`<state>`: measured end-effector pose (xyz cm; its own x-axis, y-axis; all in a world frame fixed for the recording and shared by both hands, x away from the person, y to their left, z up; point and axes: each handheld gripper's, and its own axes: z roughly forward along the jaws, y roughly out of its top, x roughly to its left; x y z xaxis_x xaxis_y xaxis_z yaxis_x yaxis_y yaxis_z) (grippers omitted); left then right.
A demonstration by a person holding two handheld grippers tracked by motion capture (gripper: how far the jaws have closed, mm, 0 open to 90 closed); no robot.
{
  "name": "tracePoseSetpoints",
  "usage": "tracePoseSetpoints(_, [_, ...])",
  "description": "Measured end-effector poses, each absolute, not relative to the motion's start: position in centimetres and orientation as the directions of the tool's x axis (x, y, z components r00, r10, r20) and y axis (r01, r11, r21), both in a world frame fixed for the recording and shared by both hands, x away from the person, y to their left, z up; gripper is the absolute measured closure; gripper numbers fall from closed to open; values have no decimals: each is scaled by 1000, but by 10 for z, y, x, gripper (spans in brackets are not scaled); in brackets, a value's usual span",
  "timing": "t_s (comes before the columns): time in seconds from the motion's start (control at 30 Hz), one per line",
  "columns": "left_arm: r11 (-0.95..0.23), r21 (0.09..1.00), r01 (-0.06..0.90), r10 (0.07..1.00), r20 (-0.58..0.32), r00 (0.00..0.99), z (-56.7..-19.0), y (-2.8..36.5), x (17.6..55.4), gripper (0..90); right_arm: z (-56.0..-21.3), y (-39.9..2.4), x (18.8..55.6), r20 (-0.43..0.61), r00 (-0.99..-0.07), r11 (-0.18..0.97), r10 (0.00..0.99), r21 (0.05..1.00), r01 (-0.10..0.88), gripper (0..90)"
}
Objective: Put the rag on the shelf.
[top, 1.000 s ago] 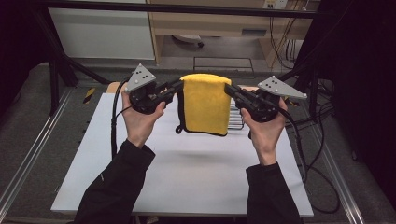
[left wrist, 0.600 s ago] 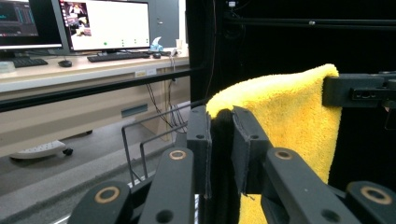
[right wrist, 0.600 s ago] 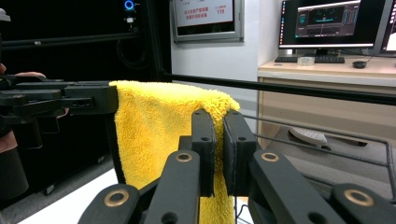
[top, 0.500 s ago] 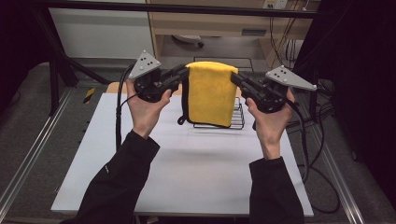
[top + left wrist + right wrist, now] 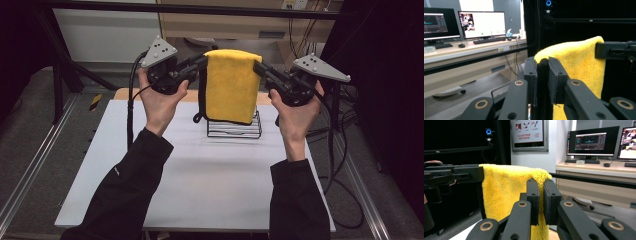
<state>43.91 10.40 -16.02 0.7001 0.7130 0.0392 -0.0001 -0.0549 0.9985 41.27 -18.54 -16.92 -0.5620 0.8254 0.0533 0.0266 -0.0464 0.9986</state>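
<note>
A yellow towel (image 5: 233, 85) hangs folded in the air above the far middle of the white worktop (image 5: 200, 175), held level by its two upper corners between a pair of hand-held grippers. The left gripper (image 5: 202, 61) has its jaws pinching the towel's left top corner; in the left gripper view the cloth is seen squeezed between the two black pads (image 5: 531, 75), with the rest of the towel (image 5: 576, 62) draping away toward the other gripper. The right gripper (image 5: 256, 66) likewise has its jaws pressed together on the right top corner, and in the right gripper view the yellow pile (image 5: 506, 192) bulges out above and to the side of the pads (image 5: 534, 195). The towel's lower edge hangs just in front of a black wire rack (image 5: 235, 127) that stands on the worktop beyond the hands; a dark loop (image 5: 199, 118) dangles from the lower left corner. The rack appears to carry nothing at present, though the towel screens most of it, so its contents cannot be fully judged. As to progress: the grasp and the lift look complete, the towel being clear of the worktop and stretched flat between the two hands. What seems to remain is to carry it over the rack, lower it so that it drapes across the wires, and then release both corners.
</note>
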Motion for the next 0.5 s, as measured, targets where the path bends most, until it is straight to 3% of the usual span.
tracePoseSetpoints(0.5, [-36, 999, -17, 720, 38, 693, -134, 94, 455, 781, -142, -192, 427, 39, -540, -50, 841, 999, -6, 845])
